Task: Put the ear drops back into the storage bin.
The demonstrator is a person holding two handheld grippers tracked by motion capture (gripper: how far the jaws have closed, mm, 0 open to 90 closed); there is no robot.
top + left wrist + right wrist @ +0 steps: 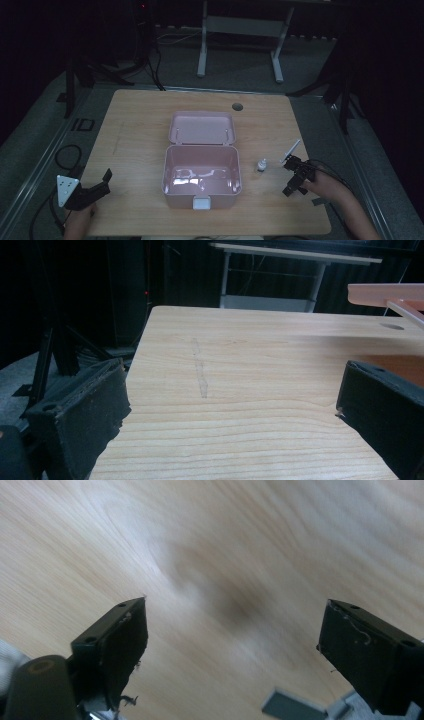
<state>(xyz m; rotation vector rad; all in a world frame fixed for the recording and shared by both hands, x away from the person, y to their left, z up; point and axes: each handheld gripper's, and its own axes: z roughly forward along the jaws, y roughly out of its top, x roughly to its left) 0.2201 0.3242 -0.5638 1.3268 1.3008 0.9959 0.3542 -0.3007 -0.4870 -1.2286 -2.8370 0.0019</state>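
Two small things by the right gripper: little bottle (261, 165) standing upright on the surface (140, 130), thin white stick-like item (292, 149) lying just past it, maybe a dropper or pen, too small to tell.
Bottle spot: between the pink box (202, 176) and the right gripper (296, 176), near both, touching neither.
Right gripper: tipped down at the wood, just beside the white stick; jaws spread wide in the right gripper view, gripping nothing, just blurry grain between them.
Step in hand: looks like the reach-in before a pickup, nothing grabbed yet, so basically the start.
Next move: probably line up on the bottle or the stick, come down around it, close gently; bottle small and tippy, so easy to knock over.
Pink box: lid (202, 128) flipped back and lying open behind the tub, latch at the near side, inside looks empty apart from glare.
Left gripper: parked well apart at the near left corner (97, 186), jaws wide open, bare wood between them in the left gripper view (235, 405).
Farther out: round hole (237, 106) near the far edge, dark floor and a frame stand beyond.
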